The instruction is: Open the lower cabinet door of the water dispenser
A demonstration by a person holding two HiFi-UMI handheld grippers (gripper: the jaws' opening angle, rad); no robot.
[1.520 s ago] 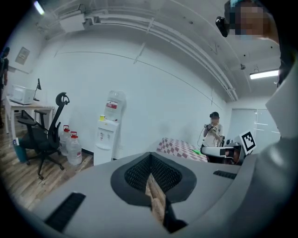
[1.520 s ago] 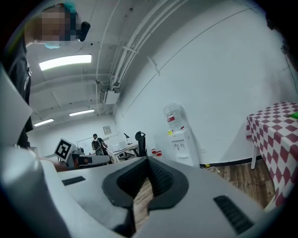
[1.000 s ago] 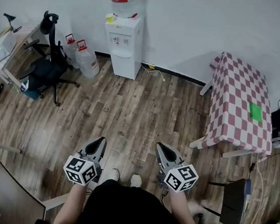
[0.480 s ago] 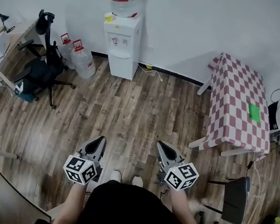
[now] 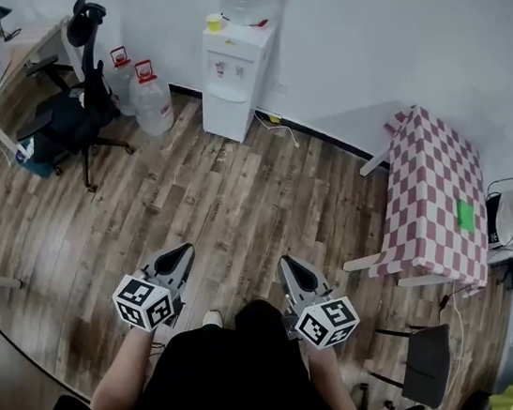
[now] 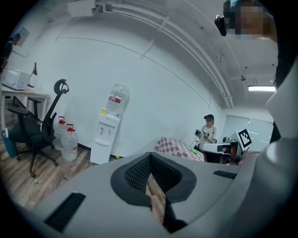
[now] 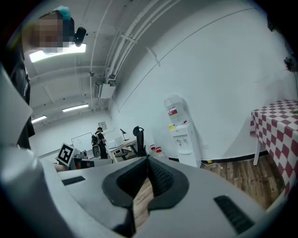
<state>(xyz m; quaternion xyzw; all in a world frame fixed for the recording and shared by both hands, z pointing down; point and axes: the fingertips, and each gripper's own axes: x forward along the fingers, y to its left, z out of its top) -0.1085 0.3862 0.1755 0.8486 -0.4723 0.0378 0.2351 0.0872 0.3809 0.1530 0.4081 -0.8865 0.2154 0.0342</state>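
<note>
A white water dispenser [image 5: 232, 77] stands against the far wall with a large bottle on top; its lower cabinet door [image 5: 223, 114] is closed. It also appears far off in the left gripper view as the dispenser [image 6: 105, 138] and in the right gripper view as the dispenser [image 7: 185, 142]. My left gripper [image 5: 176, 259] and right gripper [image 5: 289, 269] are held side by side low in the head view, over the wooden floor and well short of the dispenser. Both are shut with nothing between the jaws.
Two water jugs [image 5: 142, 91] stand left of the dispenser, beside a black office chair [image 5: 69, 111] and a desk. A checkered table [image 5: 431, 197] is at the right, with a cable [image 5: 284, 129] on the floor by the wall. Another person [image 6: 207, 132] stands beyond the table.
The whole view has shifted: the dispenser and wall sit closer and more central than before. Both grippers stay shut and side by side in front of the body.
</note>
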